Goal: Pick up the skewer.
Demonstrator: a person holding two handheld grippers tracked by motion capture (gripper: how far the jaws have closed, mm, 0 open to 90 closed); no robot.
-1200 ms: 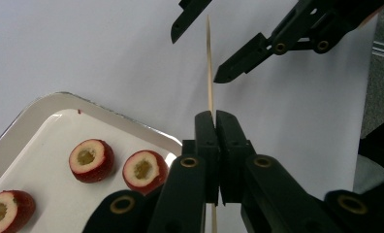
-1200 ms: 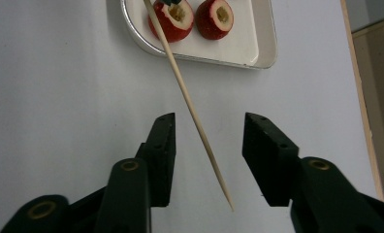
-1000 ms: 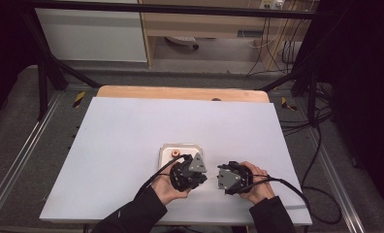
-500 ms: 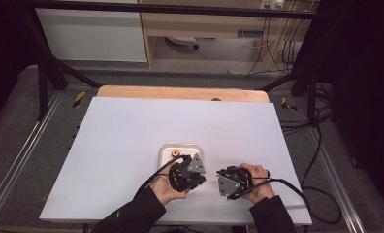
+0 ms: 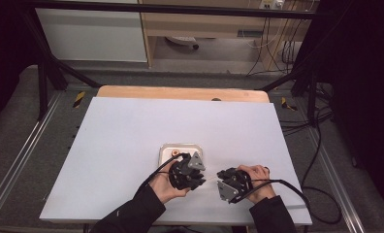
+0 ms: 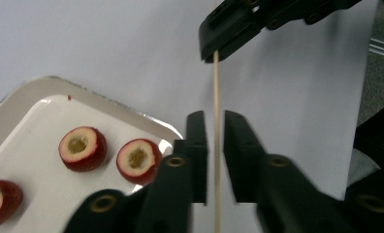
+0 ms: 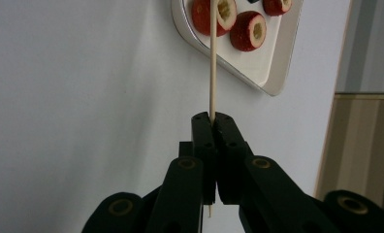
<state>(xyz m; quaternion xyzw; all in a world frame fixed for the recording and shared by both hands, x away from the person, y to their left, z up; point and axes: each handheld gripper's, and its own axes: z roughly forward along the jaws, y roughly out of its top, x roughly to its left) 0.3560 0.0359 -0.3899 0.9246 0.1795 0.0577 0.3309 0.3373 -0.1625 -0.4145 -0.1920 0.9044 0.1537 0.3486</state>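
Wooden skewer [image 7: 212, 58] runs between the two grippers, barely visible in the high view, its far end cut off by the frame in the right gripper view. Right gripper [image 7: 213, 119] is clamped on it; left gripper [image 6: 215, 141] has jaws slightly apart around the stick, contact unclear. Both hands sit low near the table's [image 5: 132, 145] front edge, beside the white tray [image 6: 30, 97] of cored red fruit slices [image 6: 82, 148], partly hidden by the left gripper in the high view.

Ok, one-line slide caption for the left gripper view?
Open left gripper straddles a wooden skewer beside a tray of cored red fruit.
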